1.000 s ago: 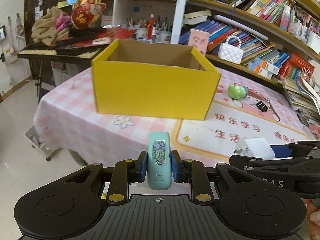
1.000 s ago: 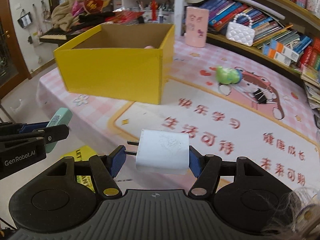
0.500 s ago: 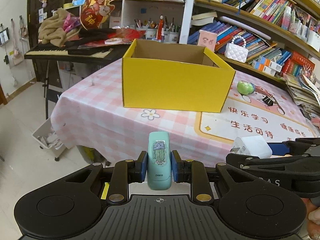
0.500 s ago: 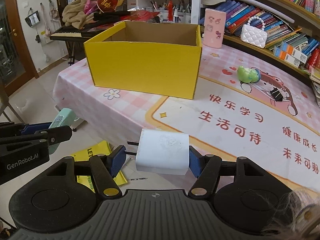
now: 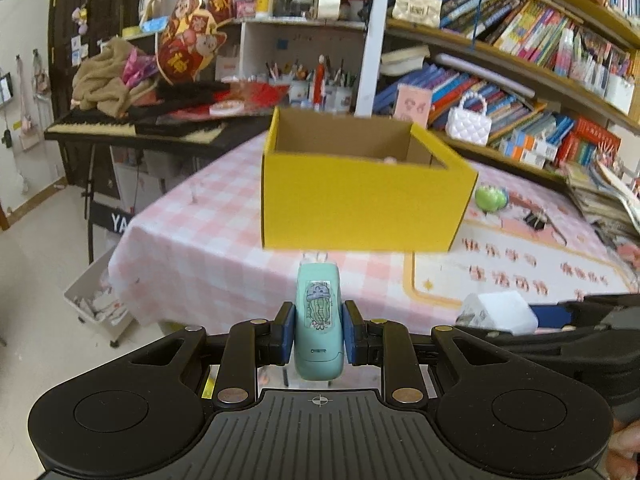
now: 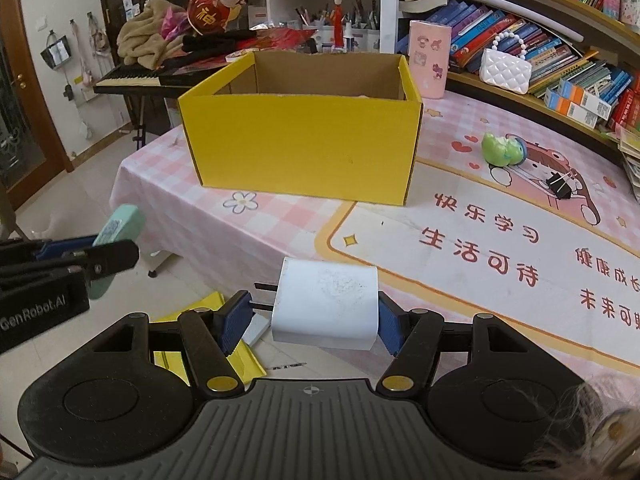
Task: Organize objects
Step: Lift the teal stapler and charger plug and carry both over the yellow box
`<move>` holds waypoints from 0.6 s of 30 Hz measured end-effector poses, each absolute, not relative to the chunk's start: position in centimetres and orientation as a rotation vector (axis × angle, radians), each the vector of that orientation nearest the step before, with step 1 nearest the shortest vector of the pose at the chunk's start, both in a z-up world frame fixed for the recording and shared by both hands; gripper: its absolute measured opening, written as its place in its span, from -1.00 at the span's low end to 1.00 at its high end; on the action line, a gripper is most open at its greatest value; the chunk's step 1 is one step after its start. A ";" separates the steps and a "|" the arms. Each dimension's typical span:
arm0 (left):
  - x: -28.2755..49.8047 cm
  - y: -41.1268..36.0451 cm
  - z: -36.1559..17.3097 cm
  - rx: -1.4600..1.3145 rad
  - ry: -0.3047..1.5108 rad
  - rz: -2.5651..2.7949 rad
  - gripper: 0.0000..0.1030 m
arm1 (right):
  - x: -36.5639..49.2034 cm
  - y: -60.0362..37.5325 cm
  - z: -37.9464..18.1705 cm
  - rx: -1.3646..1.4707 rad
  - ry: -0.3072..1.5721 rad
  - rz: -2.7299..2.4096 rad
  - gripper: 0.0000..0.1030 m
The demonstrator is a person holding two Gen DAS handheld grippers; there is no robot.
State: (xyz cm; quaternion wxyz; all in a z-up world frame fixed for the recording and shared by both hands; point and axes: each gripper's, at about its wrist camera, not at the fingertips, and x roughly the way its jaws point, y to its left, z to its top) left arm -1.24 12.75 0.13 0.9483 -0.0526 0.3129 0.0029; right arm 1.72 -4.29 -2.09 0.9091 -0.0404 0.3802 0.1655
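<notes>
My left gripper is shut on a small mint-green device with a sticker on it, held off the table's near-left corner. My right gripper is shut on a white plug adapter with its prongs pointing left. An open yellow cardboard box stands on the pink checked table, well ahead of both grippers; it also shows in the right wrist view. In the right wrist view the left gripper sits at the left edge. In the left wrist view the adapter shows at right.
A green toy and a black binder clip lie on the printed mat right of the box. A pink case and white handbag stand behind. Bookshelves line the right. A keyboard with clutter stands left.
Both grippers have pulled back from the table with their objects still held. The yellow box looks smaller and farther, and more floor shows at left.
</notes>
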 end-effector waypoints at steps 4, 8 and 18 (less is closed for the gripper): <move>0.2 13.1 1.6 -0.139 0.588 -0.004 -0.55 | 2.9 -4.3 -0.5 -0.073 0.751 0.342 0.21; 2.3 13.2 3.4 -0.141 0.520 0.002 -0.55 | 4.9 -4.1 1.8 -0.075 0.663 0.354 0.21; 10.6 12.9 6.1 -0.115 0.441 0.045 -0.55 | 13.8 -4.0 6.0 -0.059 0.530 0.388 0.21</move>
